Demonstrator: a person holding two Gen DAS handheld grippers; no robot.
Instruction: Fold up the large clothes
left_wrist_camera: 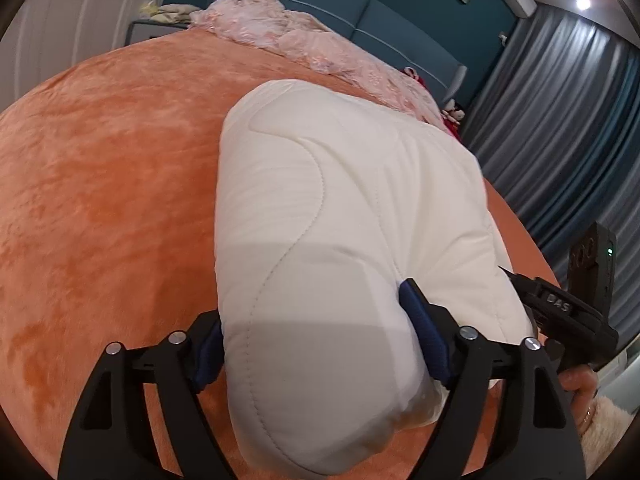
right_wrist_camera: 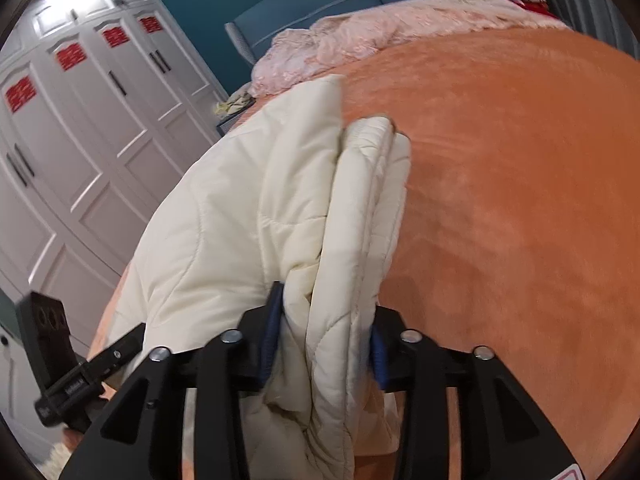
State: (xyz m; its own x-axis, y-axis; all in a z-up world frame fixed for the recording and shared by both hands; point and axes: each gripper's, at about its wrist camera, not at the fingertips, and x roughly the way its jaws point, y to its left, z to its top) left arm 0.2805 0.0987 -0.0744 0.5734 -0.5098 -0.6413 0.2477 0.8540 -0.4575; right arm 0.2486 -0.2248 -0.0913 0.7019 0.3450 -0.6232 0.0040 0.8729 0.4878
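- Quilted cream garment point(left_wrist_camera: 320, 216): it fills the middle of the left wrist view, a thick padded fold lying on the orange bedspread point(left_wrist_camera: 100, 200) and running from frame centre down to the bottom edge.
- Your left gripper point(left_wrist_camera: 320, 340): jaws clenched on the near end of that fold, with the blue pads point(left_wrist_camera: 424, 336) pressed into the padding on both sides.
- Your right gripper point(right_wrist_camera: 324, 336): jaws likewise clamped on the garment point(right_wrist_camera: 240, 220), pinching several stacked quilted layers between blue pads point(right_wrist_camera: 272, 328) at lower centre of the right wrist view.
- In the right wrist view, a rolled edge of the garment stands up toward frame centre, while the rest spreads to the left over the bedspread point(right_wrist_camera: 520, 200).
- Pink lacy fabric point(left_wrist_camera: 312, 40) lies bunched at the top of the left wrist view, well apart from the garment; it also shows at upper centre of the right wrist view point(right_wrist_camera: 360, 40).
- White wardrobe point(right_wrist_camera: 80, 140) with red decals occupies the left of the right wrist view.
- Grey curtains point(left_wrist_camera: 568, 140) hang at the right of the left wrist view.
- Teal headboard point(right_wrist_camera: 320, 4) sits behind the pink fabric.
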